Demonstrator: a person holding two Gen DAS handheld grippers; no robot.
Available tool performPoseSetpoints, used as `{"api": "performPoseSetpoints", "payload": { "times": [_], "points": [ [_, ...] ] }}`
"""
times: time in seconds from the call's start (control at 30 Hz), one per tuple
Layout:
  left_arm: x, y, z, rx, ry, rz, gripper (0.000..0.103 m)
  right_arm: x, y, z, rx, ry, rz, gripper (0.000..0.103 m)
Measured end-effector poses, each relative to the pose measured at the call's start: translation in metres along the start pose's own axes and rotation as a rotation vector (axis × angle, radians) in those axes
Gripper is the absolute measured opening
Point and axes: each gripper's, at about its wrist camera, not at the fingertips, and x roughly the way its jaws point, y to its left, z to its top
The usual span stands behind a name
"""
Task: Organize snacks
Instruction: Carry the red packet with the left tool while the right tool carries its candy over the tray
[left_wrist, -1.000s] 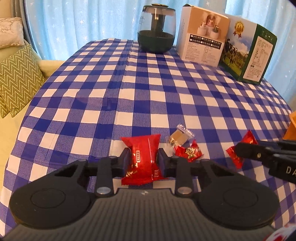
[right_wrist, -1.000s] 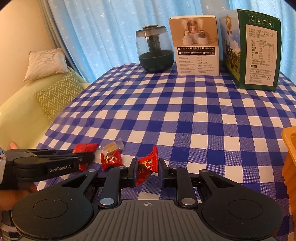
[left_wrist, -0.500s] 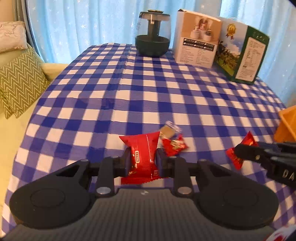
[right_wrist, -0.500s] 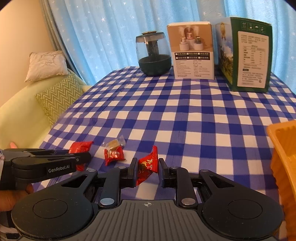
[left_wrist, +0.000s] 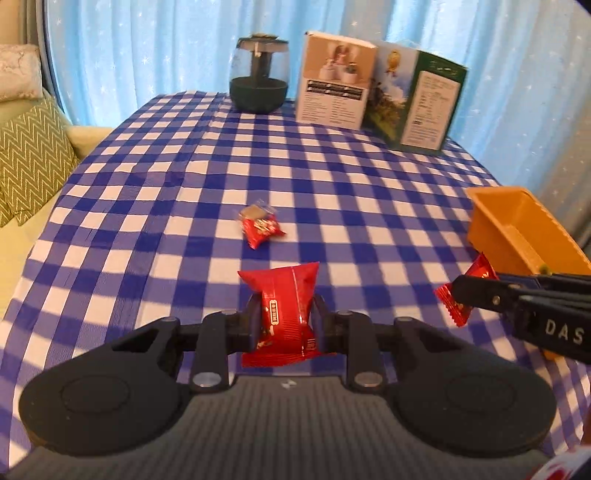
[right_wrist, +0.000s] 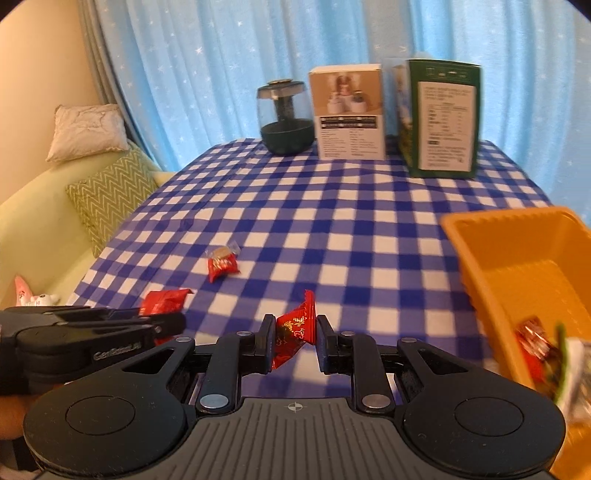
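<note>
Left gripper (left_wrist: 286, 319) pinches a glossy red packet (left_wrist: 284, 314) (pillow-shaped); right gripper (right_wrist: 294, 341) clamps a crinkly foil candy (right_wrist: 295, 328).

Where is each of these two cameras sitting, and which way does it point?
Left wrist: sits on the left gripper, looks across the checked table; its fingers pinch a red snack pack.
Right wrist: sits on the right gripper, faces likewise; its fingers pinch a red candy beside the orange bin.
Shared: each shows the other gripper, the two candies on the cloth and the boxes.
</note>
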Motion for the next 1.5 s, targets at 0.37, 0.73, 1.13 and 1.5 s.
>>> {"api": "performPoseSetpoints", "payload": {
  "times": [0.37, 0.73, 1.13, 1.5],
  "points": [
    [-0.078, -0.039, -0.023, 0.03, -0.053, -0.041, 0.025, -0.075, -0.011, -0.021, 0.078, -0.033, -0.043, 0.022],
    [-0.137, -0.07, -0.031, 0.091, -0.098, -0.051, 0.025, -0.129, -0.015, -0.033, 0.123, -0.056, -0.062, 0.022],
    [-0.158, -0.106, -0.025, 0.161, -0.108, -0.101, 0.025, -0.169, -0.03, -0.033, 0.112, -0.085, -0.085, 0.023],
    [-0.159, -0.133, -0.026, 0.198, -0.086, -0.159, 0.025, -0.192, -0.056, -0.046, 0.14, -0.096, -0.142, 0.023]
  ]
}}
